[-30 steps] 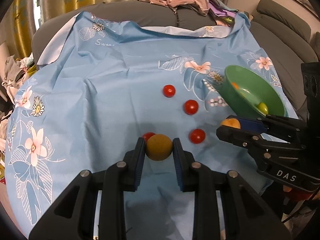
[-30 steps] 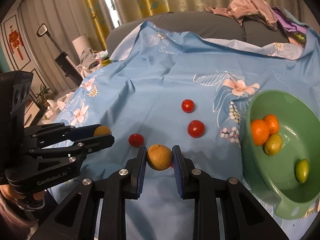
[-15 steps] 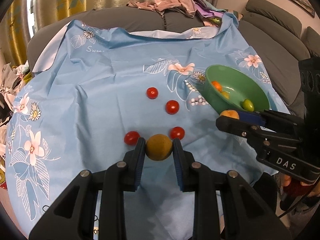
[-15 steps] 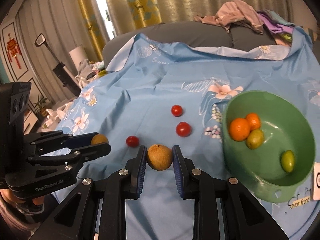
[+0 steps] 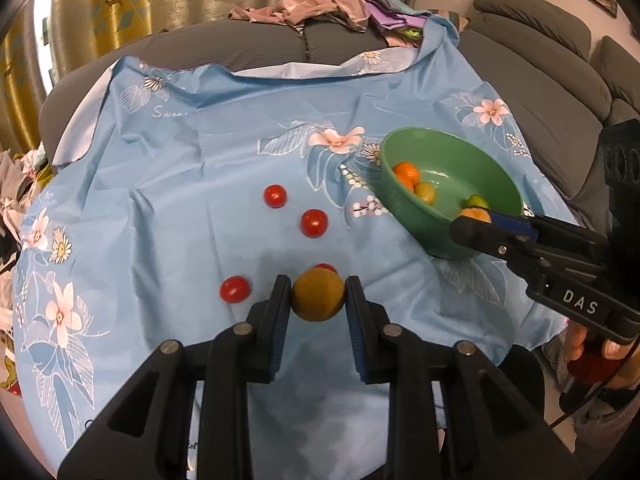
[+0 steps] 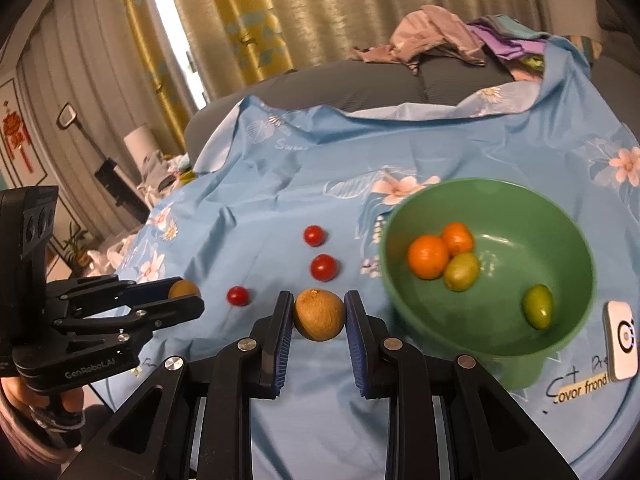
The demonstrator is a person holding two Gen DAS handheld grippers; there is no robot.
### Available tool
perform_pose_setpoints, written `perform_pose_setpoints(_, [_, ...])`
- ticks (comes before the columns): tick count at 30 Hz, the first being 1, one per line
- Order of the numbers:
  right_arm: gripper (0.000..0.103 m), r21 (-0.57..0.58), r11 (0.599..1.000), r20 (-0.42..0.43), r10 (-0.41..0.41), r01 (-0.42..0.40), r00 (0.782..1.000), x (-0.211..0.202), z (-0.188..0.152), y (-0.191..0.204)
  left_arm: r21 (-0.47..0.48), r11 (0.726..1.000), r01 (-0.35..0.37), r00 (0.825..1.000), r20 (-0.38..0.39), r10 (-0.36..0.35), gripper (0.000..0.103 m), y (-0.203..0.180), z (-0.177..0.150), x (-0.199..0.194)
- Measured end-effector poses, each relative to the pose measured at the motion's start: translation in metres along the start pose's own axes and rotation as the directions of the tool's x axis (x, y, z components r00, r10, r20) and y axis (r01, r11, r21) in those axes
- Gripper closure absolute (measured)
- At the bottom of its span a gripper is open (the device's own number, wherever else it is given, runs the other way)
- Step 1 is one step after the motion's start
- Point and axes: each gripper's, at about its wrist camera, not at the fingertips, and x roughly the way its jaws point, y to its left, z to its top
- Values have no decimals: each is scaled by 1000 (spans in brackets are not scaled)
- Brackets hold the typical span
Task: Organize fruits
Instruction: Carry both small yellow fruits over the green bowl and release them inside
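My left gripper (image 5: pixel 318 298) is shut on a brownish-yellow round fruit (image 5: pixel 317 296), held above the blue floral cloth (image 5: pixel 200 184). My right gripper (image 6: pixel 319 314) is shut on a brown kiwi-like fruit (image 6: pixel 319 314), left of the green bowl (image 6: pixel 560 216). The bowl holds two oranges (image 6: pixel 428 257), a yellow-green fruit (image 6: pixel 462 271) and a small green fruit (image 6: pixel 538 306). Several red tomatoes (image 5: pixel 314 223) lie on the cloth; one (image 5: pixel 325 268) is partly hidden behind the left fruit. The right gripper also shows in the left wrist view (image 5: pixel 474 222), at the bowl's (image 5: pixel 404 208) near rim.
A grey sofa (image 5: pixel 560 92) surrounds the cloth, with a pile of clothes (image 5: pixel 332 4) at the back. A small white device (image 6: pixel 620 344) lies by the bowl at the right. Curtains hang behind. The cloth's front edge drops off near me.
Both grippers have risen and drawn back with their fruits. The right gripper has moved toward the bowl, which now sits closer to it.
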Motion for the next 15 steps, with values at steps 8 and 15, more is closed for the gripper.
perform_pose_setpoints(8, [75, 70, 997, 41, -38, 35, 998, -15, -3, -35, 74, 997, 22, 1000, 0, -22, 76, -31, 18, 8])
perform_pose_setpoints(15, [75, 126, 990, 60, -75, 67, 995, -25, -6, -67, 150, 986, 68, 998, 6, -70, 76, -67, 40, 19])
